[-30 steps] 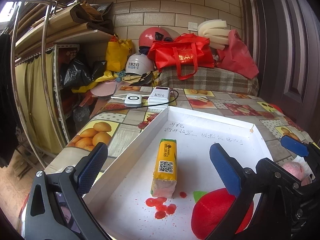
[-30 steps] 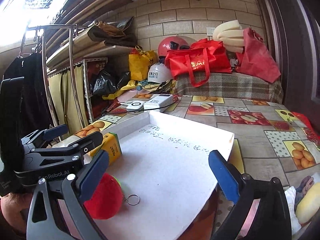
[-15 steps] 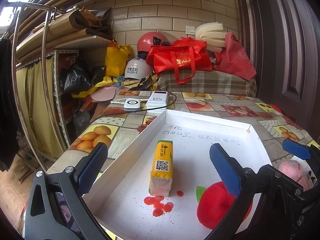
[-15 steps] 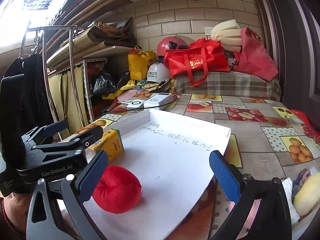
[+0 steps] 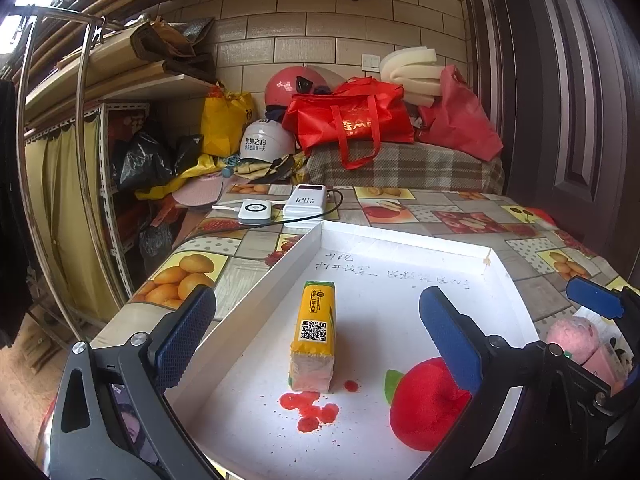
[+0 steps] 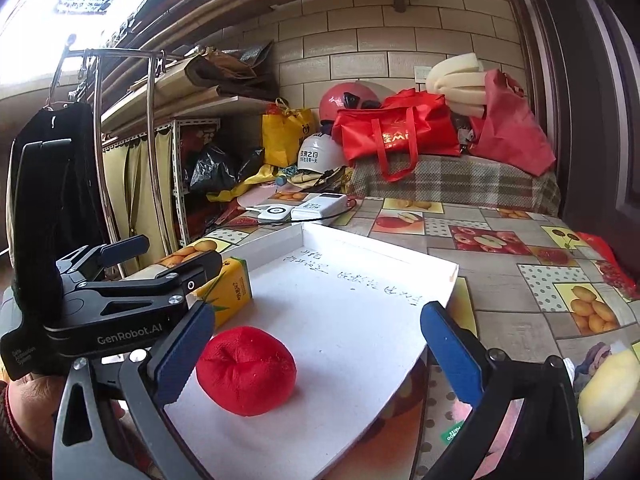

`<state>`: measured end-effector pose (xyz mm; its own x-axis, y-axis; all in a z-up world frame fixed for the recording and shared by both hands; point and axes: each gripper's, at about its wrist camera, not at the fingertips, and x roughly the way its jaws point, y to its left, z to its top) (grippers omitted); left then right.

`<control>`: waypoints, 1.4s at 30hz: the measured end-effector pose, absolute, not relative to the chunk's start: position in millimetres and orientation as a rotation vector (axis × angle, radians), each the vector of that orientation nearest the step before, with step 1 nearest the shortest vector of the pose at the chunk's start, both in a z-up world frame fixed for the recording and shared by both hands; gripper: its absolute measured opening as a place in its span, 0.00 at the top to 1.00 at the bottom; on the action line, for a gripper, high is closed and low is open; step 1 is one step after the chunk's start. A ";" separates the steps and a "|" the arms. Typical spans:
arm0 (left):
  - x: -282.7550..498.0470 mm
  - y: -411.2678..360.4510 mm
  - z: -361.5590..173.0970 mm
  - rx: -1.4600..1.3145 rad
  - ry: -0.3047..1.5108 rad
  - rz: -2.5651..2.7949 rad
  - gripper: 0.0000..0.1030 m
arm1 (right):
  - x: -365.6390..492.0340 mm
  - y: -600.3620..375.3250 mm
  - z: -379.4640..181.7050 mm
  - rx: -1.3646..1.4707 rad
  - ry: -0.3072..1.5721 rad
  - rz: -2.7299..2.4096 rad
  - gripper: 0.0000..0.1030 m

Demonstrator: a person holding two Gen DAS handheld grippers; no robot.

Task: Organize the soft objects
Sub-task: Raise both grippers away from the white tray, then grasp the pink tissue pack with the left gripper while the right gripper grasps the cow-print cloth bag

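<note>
Left gripper (image 5: 316, 344) at the left of the white tray (image 5: 400, 236), jaws wide, nothing between them; a hand (image 6: 24, 408) shows under it in the right wrist view. Tray sits on the desk (image 5: 452, 216), which has a fruit-print cover. Inside the tray, left part: yellow juice-box shaped item (image 5: 314, 340) lying lengthwise, QR code up, red specks (image 5: 308, 408) just in front of it on the tray floor. Right of it, apart from it: red plush apple (image 6: 246, 370) with a green leaf (image 5: 390, 386), resting on the tray floor near the front edge. Handwriting (image 5: 384, 270) across the far part of the tray. Right gripper (image 6: 312, 352) over the tray's near right side, jaws wide, apple low between them but closer to the left pad, contact unclear. Further right, off the tray: pink plush (image 5: 576, 338) and a pale yellow soft item (image 6: 610, 390) on the desk edge. Back of desk: white power bank (image 5: 306, 206) and a small white charger (image 5: 256, 212).
</note>
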<state>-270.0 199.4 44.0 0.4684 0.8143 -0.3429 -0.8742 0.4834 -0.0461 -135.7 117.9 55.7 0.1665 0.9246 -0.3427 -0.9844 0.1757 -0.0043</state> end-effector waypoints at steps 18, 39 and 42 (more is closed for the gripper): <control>-274.6 196.9 44.6 -0.275 0.260 1.022 0.00 | -136.5 110.0 52.0 -0.235 0.301 1.377 0.00; -308.7 211.2 42.0 -0.488 0.136 0.963 0.00 | -126.8 87.6 58.8 -0.149 0.303 1.382 0.00; -305.8 212.9 39.7 -0.506 0.154 0.947 0.00 | -129.6 75.9 64.4 -0.133 0.252 1.399 0.00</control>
<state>-305.8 212.9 39.7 0.5830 0.7366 -0.3429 -0.8073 0.4777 -0.3466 -129.6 75.9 64.4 0.1500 0.9558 -0.2529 -0.9840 0.1693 0.0562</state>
